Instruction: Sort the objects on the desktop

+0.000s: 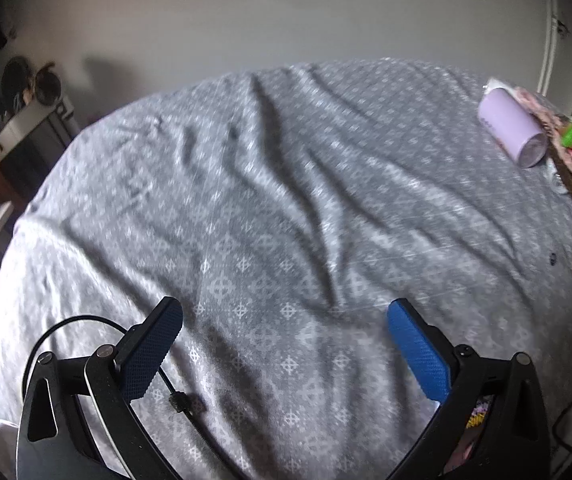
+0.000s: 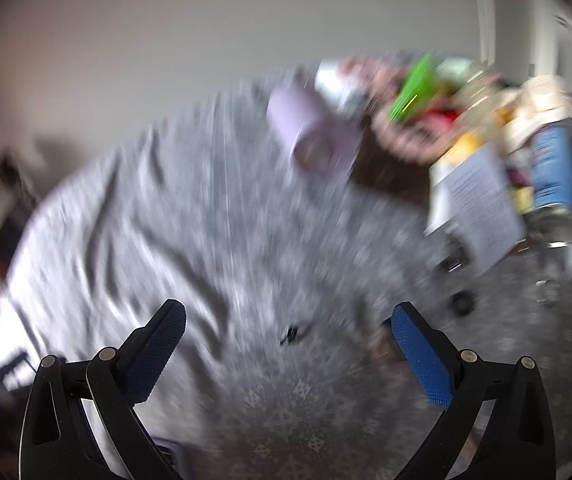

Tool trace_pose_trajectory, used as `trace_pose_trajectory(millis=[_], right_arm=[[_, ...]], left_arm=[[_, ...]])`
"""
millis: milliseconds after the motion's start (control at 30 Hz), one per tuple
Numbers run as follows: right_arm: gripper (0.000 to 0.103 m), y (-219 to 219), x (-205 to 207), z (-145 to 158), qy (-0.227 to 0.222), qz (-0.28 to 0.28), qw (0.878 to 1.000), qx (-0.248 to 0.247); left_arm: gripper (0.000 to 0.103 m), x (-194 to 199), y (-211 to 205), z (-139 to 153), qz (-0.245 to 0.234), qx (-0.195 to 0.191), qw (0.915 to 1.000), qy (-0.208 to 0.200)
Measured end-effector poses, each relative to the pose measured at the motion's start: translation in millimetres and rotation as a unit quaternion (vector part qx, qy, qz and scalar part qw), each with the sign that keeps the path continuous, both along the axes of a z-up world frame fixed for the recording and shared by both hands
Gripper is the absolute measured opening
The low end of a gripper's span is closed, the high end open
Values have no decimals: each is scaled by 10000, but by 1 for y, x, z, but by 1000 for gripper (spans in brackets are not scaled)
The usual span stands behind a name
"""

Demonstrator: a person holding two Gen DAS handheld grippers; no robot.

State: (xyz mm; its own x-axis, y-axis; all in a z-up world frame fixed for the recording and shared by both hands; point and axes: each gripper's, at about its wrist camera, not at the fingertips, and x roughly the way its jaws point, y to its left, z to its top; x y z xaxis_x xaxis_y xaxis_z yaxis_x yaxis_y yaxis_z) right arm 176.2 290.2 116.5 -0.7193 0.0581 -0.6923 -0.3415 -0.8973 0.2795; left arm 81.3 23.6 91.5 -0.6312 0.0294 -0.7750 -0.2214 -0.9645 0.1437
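A lilac cylindrical can (image 1: 514,128) lies on its side on the grey patterned cloth (image 1: 286,200) at the far right; it also shows blurred in the right wrist view (image 2: 314,136). Beside it is a heap of small things: a green piece (image 2: 414,88), a printed leaflet (image 2: 478,208), a blue spray can (image 2: 554,172). My left gripper (image 1: 286,316) is open and empty above the cloth. My right gripper (image 2: 288,320) is open and empty, well short of the heap. The right wrist view is motion-blurred.
A black cable (image 1: 85,320) runs on the cloth by the left gripper's left finger. A small black ring (image 2: 462,304) lies near the heap. A white wall stands behind. Shelving with dark items (image 1: 25,120) is off the far left edge.
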Motion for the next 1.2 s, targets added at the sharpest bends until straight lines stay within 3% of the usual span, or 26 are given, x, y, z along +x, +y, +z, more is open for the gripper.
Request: trace_pose_trajectory(millis=[100, 267, 367, 433, 533, 700, 867, 1000, 1167, 1200], right_arm=[[103, 19, 47, 48, 963, -534, 9939, -23], [103, 56, 136, 105, 2079, -1846, 9591, 527], [103, 74, 172, 112, 2335, -2618, 9321, 907], [103, 86, 192, 108, 2466, -3067, 9165, 717], [103, 101, 205, 104, 2638, -3391, 9020, 424], [103, 117, 204, 93, 2670, -3694, 8900, 152], [103, 123, 215, 85, 2765, -3903, 8781, 74], [103, 133, 209, 76, 2629, -3872, 8836, -155], [103, 136, 205, 71, 2538, -3957, 8823, -218], [103, 135, 204, 71, 2520, -3954, 8830, -217]], left_arm=[[103, 25, 31, 37, -597, -100, 9978, 281], [103, 54, 111, 64, -1591, 218, 9868, 193], [103, 55, 168, 51, -1838, 240, 9826, -67], [103, 53, 194, 37, -1811, 271, 9826, -324], [102, 52, 225, 15, -1766, 445, 9797, -838], [102, 52, 264, -11, -1896, 570, 9698, -1423], [78, 42, 289, -41, -1666, 663, 9625, -2036], [74, 48, 302, -48, -1709, 469, 9661, -1877], [17, 46, 284, -44, -1404, 806, 9711, -1755], [12, 46, 279, -43, -1334, 872, 9716, -1747]])
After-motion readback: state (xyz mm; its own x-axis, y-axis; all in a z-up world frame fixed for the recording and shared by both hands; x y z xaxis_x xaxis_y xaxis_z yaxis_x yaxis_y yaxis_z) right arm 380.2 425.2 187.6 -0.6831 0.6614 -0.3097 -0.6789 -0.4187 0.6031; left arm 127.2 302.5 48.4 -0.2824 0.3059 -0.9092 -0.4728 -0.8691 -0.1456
